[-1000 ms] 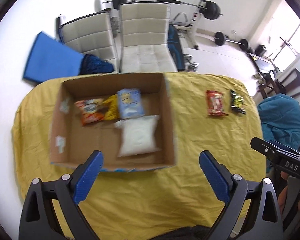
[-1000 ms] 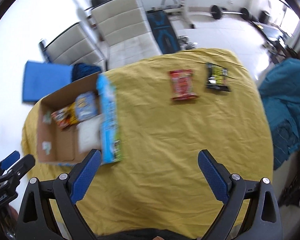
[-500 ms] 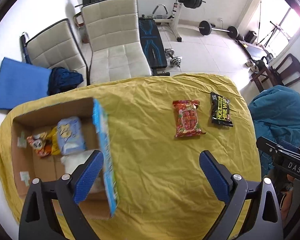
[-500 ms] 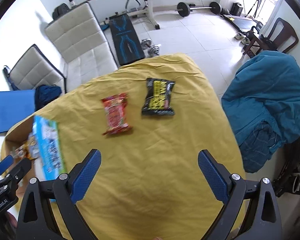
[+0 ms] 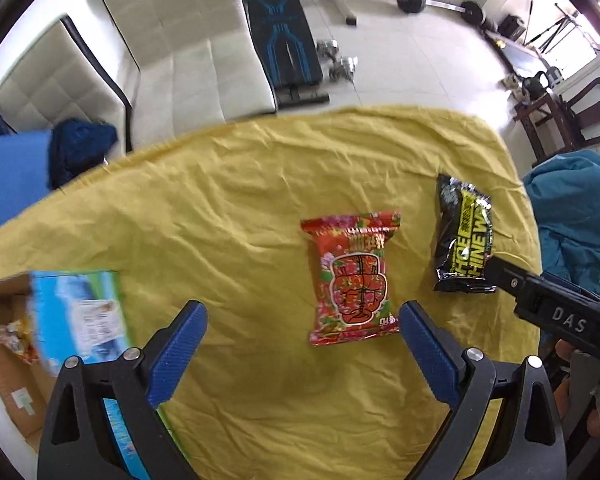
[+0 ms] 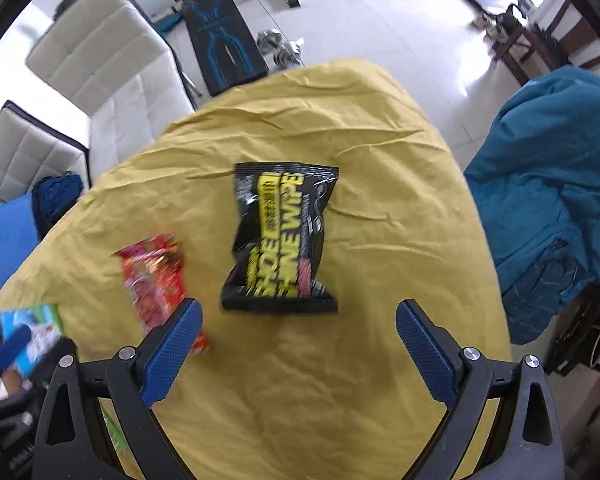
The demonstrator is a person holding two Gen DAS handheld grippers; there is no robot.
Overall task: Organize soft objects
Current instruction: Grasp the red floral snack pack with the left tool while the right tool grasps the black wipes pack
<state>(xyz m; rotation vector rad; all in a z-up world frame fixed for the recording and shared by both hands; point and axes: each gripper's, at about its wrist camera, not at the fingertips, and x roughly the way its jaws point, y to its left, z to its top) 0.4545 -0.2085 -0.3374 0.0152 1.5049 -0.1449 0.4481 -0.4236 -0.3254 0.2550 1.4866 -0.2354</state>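
Tongs, left (image 5: 302, 344) and right (image 6: 298, 340), both apart; red packet (image 6: 156, 280) blurred.

Both wrist cameras looked steeply down from near above the yellow cloth (image 5: 260, 208), facing the chairs at 12 o'clock. Both shared the red packet (image 5: 354, 276) and black packet (image 6: 284, 236); the right view sat further right.

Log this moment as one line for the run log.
left gripper: open, over red packet | right gripper: open, near black packet | both packets on yellow cloth | box: left edge
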